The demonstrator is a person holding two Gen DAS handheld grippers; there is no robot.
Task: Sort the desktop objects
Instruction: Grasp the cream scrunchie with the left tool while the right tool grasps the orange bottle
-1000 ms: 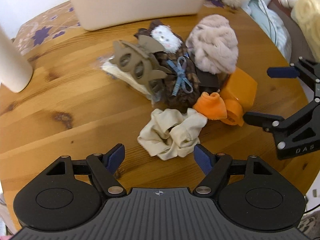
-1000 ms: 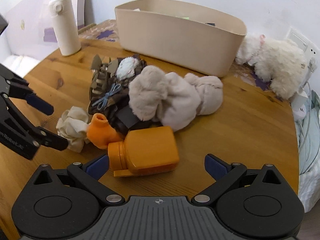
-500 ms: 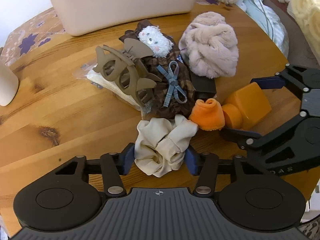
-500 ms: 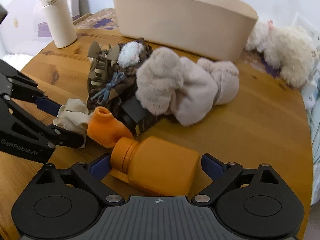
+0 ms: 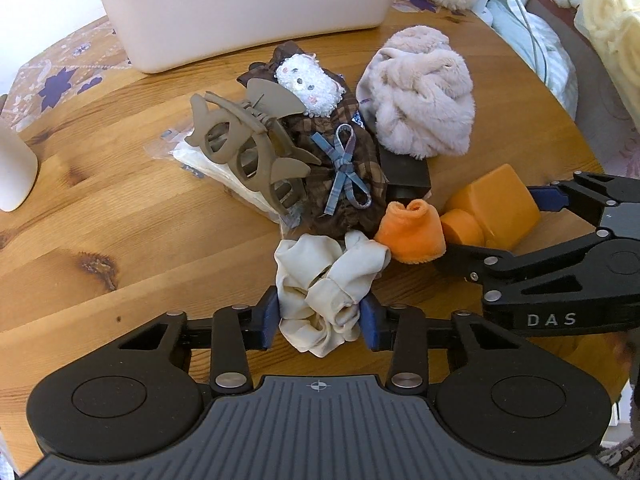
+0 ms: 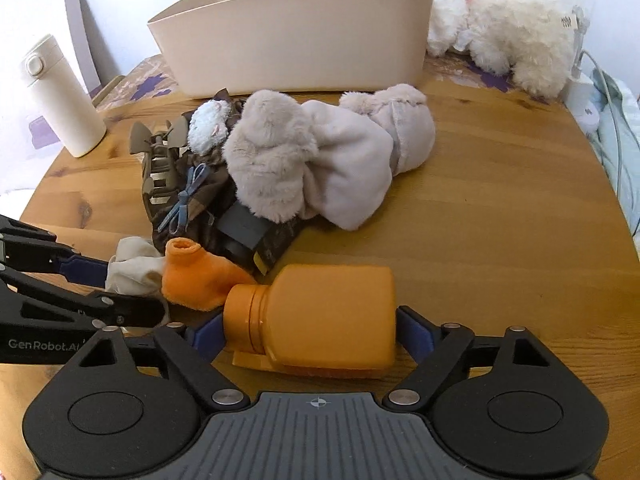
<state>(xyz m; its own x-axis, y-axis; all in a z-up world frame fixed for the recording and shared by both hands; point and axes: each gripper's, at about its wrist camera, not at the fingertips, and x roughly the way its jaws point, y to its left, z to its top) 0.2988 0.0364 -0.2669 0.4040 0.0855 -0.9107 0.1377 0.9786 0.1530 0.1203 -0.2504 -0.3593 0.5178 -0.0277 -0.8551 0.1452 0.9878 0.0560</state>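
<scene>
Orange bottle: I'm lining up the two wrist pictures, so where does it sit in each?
Left wrist view: the orange bottle lies at the right, between the fingers of the right hand-held gripper.
Right wrist view: the bottle lies on its side at bottom centre, cap pointing left.
Shared landmark: the orange sock, beside the bottle's cap.
</scene>
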